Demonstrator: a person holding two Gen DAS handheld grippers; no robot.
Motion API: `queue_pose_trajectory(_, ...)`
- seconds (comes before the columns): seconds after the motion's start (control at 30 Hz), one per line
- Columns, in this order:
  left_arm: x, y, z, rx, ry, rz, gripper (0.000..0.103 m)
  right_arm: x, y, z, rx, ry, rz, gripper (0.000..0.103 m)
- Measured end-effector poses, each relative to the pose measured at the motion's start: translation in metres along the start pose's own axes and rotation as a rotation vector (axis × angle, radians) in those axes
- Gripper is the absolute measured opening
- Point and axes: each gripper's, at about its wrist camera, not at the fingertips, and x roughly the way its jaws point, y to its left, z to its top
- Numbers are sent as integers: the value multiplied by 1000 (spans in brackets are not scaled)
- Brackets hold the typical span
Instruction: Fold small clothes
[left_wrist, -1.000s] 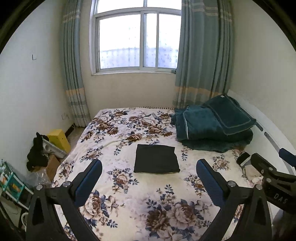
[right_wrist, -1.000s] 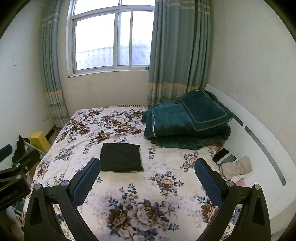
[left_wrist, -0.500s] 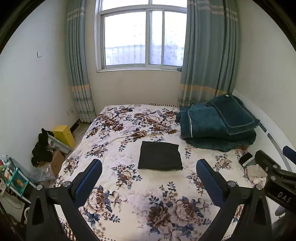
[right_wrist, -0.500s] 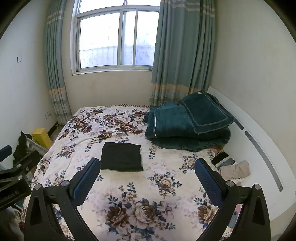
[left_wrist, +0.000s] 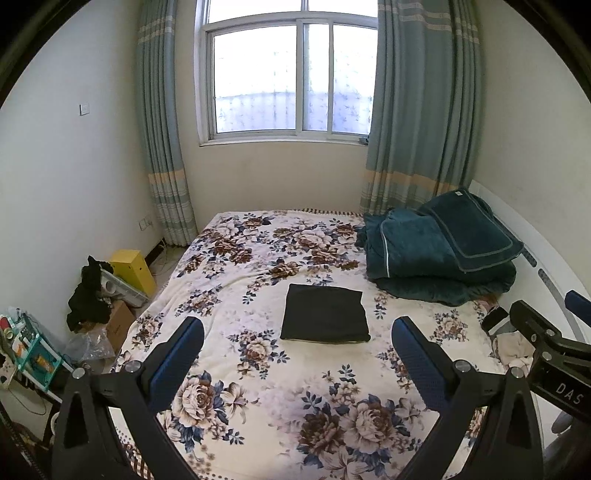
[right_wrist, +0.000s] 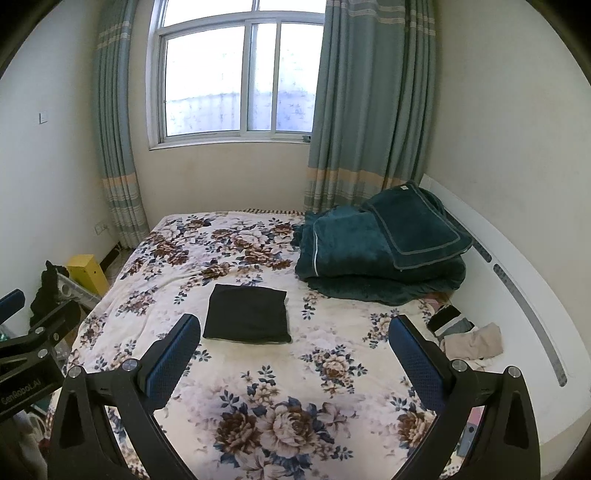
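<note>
A black garment (left_wrist: 325, 314), folded into a flat rectangle, lies in the middle of the floral bedspread (left_wrist: 258, 266); it also shows in the right wrist view (right_wrist: 246, 314). My left gripper (left_wrist: 297, 354) is open and empty, held well back from the garment above the near part of the bed. My right gripper (right_wrist: 295, 352) is open and empty too, likewise back from the garment. A small heap of beige and dark clothes (right_wrist: 469, 338) lies at the bed's right edge by the headboard.
A folded teal blanket and pillow (left_wrist: 439, 251) are stacked at the far right of the bed. A white headboard (right_wrist: 517, 295) runs along the right. On the floor at left stand a yellow box (left_wrist: 133, 266), cardboard boxes and dark clothes (left_wrist: 88, 295). A window and curtains are behind.
Both grippers have drawn back and up from the bed, so the folded garment looks smaller and farther away. The garment itself has not moved.
</note>
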Motion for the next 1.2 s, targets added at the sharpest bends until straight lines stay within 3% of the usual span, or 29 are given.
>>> queue_pose_trajectory(1.2, -13, -12, 12, 1, -29, 19, 103, 2, 5, -2, 20, 15, 19, 103)
